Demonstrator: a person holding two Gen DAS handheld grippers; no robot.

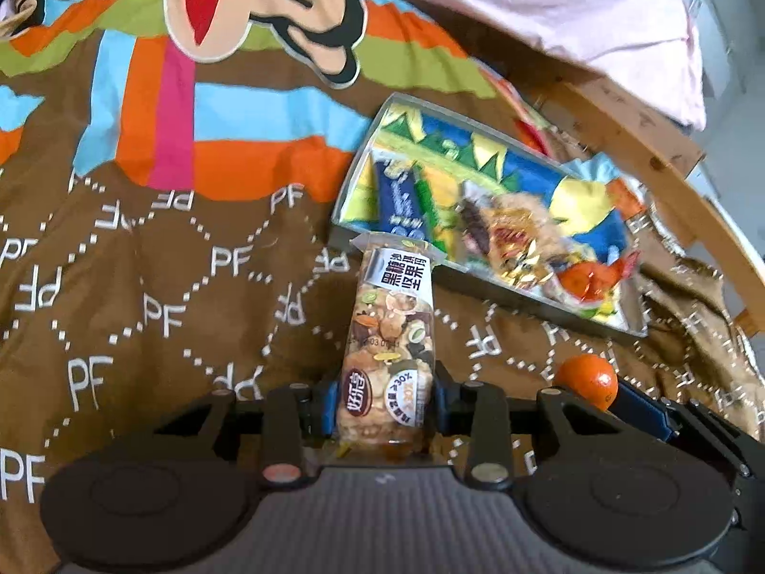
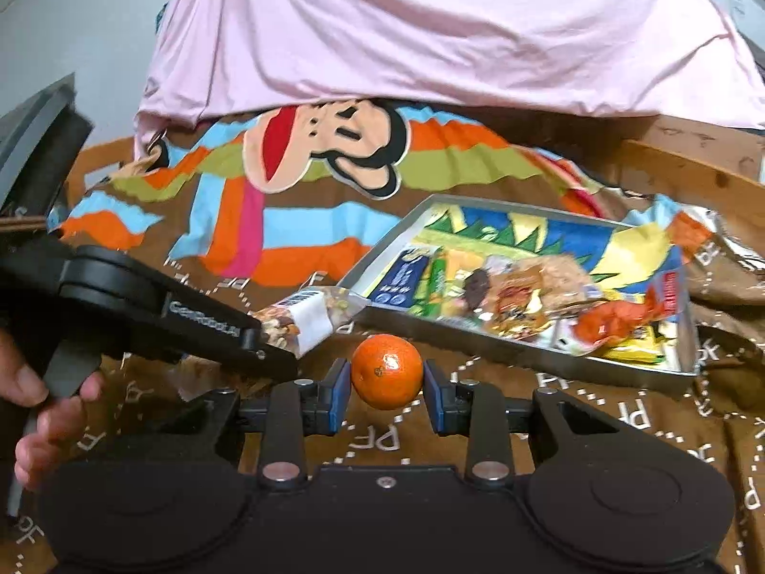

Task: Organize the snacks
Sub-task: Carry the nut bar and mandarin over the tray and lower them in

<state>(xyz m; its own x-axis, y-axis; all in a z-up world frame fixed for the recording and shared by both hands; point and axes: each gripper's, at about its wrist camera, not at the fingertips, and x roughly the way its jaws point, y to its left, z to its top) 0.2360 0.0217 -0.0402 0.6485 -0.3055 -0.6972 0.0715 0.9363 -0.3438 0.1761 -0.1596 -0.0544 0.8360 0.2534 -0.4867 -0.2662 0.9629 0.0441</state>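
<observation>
Your left gripper is squeezing the nut bar; your right gripper is squeezing the orange. Keep squeezing gently while heading to the tray at the frame's right.

One round orange mandarin. One clear-wrapped nut-and-seed bar, just beside the near corner of the single shallow grey metal tray. Inside that tray lies a heap of bright snack packets, overlapping too much to count. Two black tongs with blue pads.
</observation>
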